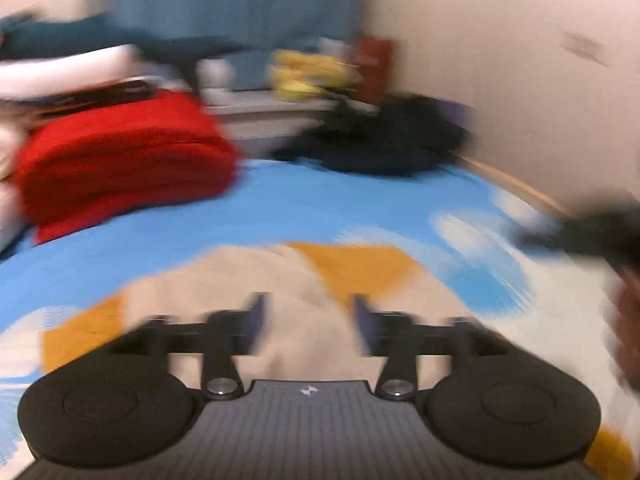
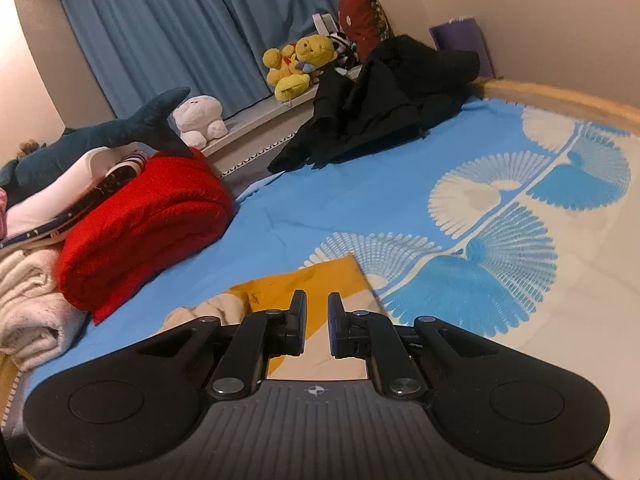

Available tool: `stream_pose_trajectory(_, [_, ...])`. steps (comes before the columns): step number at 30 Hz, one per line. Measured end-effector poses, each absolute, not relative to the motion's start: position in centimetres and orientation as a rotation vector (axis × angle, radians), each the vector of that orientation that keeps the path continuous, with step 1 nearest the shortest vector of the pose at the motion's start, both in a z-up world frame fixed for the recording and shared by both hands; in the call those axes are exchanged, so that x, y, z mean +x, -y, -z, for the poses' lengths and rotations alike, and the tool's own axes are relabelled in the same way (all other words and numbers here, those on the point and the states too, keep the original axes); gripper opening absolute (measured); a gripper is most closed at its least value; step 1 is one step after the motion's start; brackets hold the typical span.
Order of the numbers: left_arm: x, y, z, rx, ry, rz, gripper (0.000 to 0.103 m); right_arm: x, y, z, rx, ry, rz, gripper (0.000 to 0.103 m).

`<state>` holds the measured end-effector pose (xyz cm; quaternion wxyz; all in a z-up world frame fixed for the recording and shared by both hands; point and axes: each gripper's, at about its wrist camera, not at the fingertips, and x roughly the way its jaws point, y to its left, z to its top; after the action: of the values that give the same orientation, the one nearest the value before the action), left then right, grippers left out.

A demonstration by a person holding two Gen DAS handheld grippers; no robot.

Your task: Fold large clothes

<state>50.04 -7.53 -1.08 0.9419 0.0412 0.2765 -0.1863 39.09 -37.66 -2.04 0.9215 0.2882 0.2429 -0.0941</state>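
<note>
Both grippers noted over the cream-and-mustard garment (image 2: 280,284): left gripper (image 1: 308,322) released, right gripper (image 2: 317,322) nearly clenched, nothing visibly grasped. Risk judged: blurred left view suggests haste; fold could be dragged askew.

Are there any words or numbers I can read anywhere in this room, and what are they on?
No readable words or numbers.
Small round emblem on each hand-held gripper's body: a symbol, not letters.
Red cushion: a pale round patch, too small to read.
Wall: a greyish mark, too blurred to read.
Striped band by the red blanket: a dotted pattern only, no letters that I can tell.
</note>
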Motion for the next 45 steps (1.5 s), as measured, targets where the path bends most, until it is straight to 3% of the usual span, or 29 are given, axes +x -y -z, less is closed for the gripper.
stream_pose_trajectory(3, [56.2, 3.7, 4.4, -0.054, -0.735, 0.114, 0.070, 39.8, 37.1, 2.5, 0.643, -0.536, 0.121, 0.012])
stream_pose_trajectory(6, [59.6, -0.1, 9.1, -0.334, -0.920, 0.059, 0.066, 40.9, 36.3, 3.7, 0.756, -0.601, 0.005, 0.024])
stream_pose_trajectory(8, [60.2, -2.3, 11.1, -0.504, -0.967, 0.034, 0.065, 41.7, 35.3, 4.9, 0.843, -0.651, -0.083, 0.038])
stream_pose_trajectory(13, [58.5, -6.1, 13.0, -0.825, -1.013, 0.054, 0.062, 43.3, 31.5, 7.5, 0.951, -0.750, -0.184, 0.044])
stream_pose_trajectory(18, [51.3, -9.5, 10.7, -0.843, -0.933, 0.051, 0.062, 44.3, 28.3, 8.2, 0.929, -0.774, -0.194, 0.045])
stream_pose_trajectory(21, [50.6, -10.3, 10.5, -0.862, -0.909, 0.065, 0.051, 45.2, 26.9, 8.2, 0.904, -0.771, -0.226, 0.049])
stream_pose_trajectory(23, [51.4, -9.7, 10.8, -0.893, -0.929, 0.106, 0.050, 45.7, 26.2, 8.5, 0.894, -0.777, -0.238, 0.049])
stream_pose_trajectory(26, [52.7, -7.2, 10.6, -0.754, -0.953, 0.163, 0.049, 46.2, 25.6, 9.1, 0.882, -0.797, -0.223, 0.049])
stream_pose_trajectory(27, [52.8, -6.6, 11.0, -0.714, -0.960, 0.160, 0.042, 46.3, 25.5, 9.3, 0.882, -0.797, -0.215, 0.049])
stream_pose_trajectory(28, [52.8, -6.5, 11.6, -0.707, -0.969, 0.156, 0.021, 46.4, 25.4, 9.3, 0.881, -0.791, -0.205, 0.048])
stream_pose_trajectory(29, [52.9, -6.6, 12.2, -0.721, -0.973, 0.157, 0.008, 46.5, 25.4, 9.4, 0.877, -0.783, -0.194, 0.047])
stream_pose_trajectory(30, [53.0, -6.7, 12.7, -0.746, -0.974, 0.166, 0.001, 46.6, 25.3, 9.5, 0.873, -0.775, -0.188, 0.036])
stream_pose_trajectory(31, [53.0, -6.9, 12.9, -0.764, -0.967, 0.179, 0.000, 46.7, 25.2, 9.6, 0.869, -0.771, -0.194, 0.013])
stream_pose_trajectory(32, [53.1, -7.0, 12.9, -0.762, -0.959, 0.193, 0.000, 47.0, 25.1, 9.7, 0.866, -0.762, -0.206, 0.003])
stream_pose_trajectory(35, [52.6, -7.2, 10.4, -0.753, -0.840, 0.252, 0.000, 46.5, 25.8, 8.8, 0.908, -0.658, -0.200, 0.001])
stream_pose_trajectory(38, [51.3, -8.1, 6.8, -0.759, -0.623, 0.343, 0.000, 44.6, 27.5, 6.5, 1.030, -0.421, -0.259, 0.001])
stream_pose_trajectory(40, [50.2, -7.9, 5.6, -0.721, -0.566, 0.375, 0.000, 43.7, 27.1, 5.7, 0.969, -0.357, -0.261, 0.001])
stream_pose_trajectory(42, [49.7, -7.2, 7.1, -0.659, -0.658, 0.350, 0.000, 43.5, 26.5, 7.2, 0.929, -0.446, -0.183, 0.001])
stream_pose_trajectory(45, [49.9, -6.3, 12.8, -0.627, -0.944, 0.257, 0.000, 44.9, 25.8, 12.6, 0.876, -0.841, 0.038, 0.001])
